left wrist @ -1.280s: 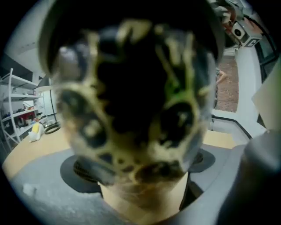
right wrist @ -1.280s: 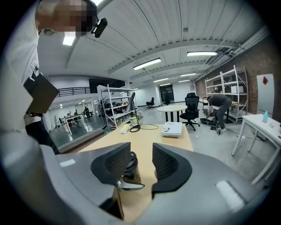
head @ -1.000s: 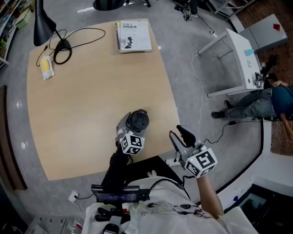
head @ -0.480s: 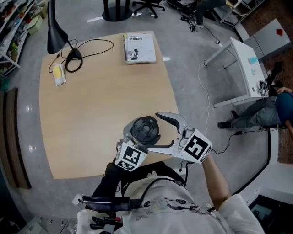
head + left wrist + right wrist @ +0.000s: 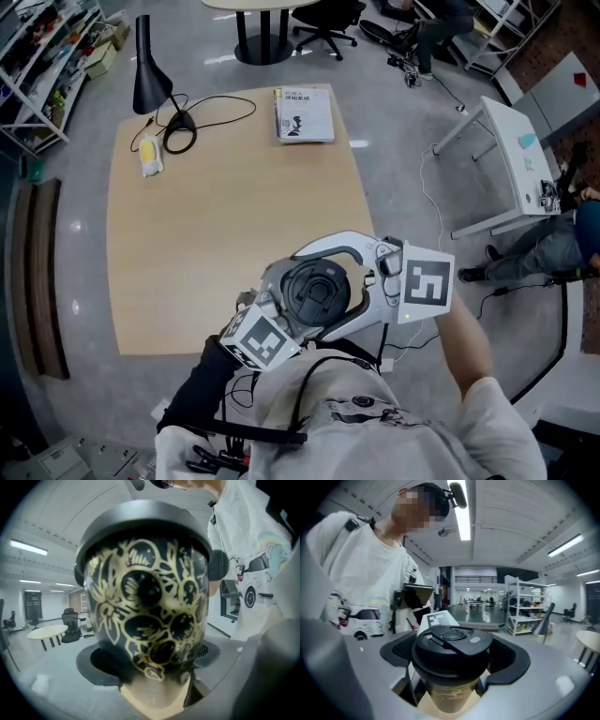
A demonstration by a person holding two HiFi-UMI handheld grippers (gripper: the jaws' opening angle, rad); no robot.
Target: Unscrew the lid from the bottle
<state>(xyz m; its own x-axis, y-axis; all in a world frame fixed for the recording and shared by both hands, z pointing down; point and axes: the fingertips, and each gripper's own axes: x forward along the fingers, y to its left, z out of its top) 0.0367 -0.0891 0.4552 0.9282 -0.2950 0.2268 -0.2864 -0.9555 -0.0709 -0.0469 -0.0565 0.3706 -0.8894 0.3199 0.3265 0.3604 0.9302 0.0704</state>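
Observation:
A black bottle with a gold flower pattern (image 5: 145, 602) is held up close under the head camera, above the table's near edge. My left gripper (image 5: 281, 314) is shut on its body, with a pad on each side (image 5: 150, 656). The black flip lid (image 5: 323, 286) faces up. My right gripper (image 5: 314, 295) comes in from the right, and its white fingers (image 5: 328, 246) curve around the lid. Its jaws have just been opening. The lid (image 5: 452, 644) sits between the wide pads (image 5: 511, 660), and I see no squeeze on it.
A light wooden table (image 5: 216, 216) lies below, with a book (image 5: 305, 114), a black desk lamp (image 5: 155, 75) with its cable, and a yellow object (image 5: 148, 155) at the far end. A white side table (image 5: 511, 159) and a seated person (image 5: 553, 248) are at the right.
Both grippers have risen toward the head camera with the bottle. The right gripper swung in from the right, opened wide, and now surrounds the lid.

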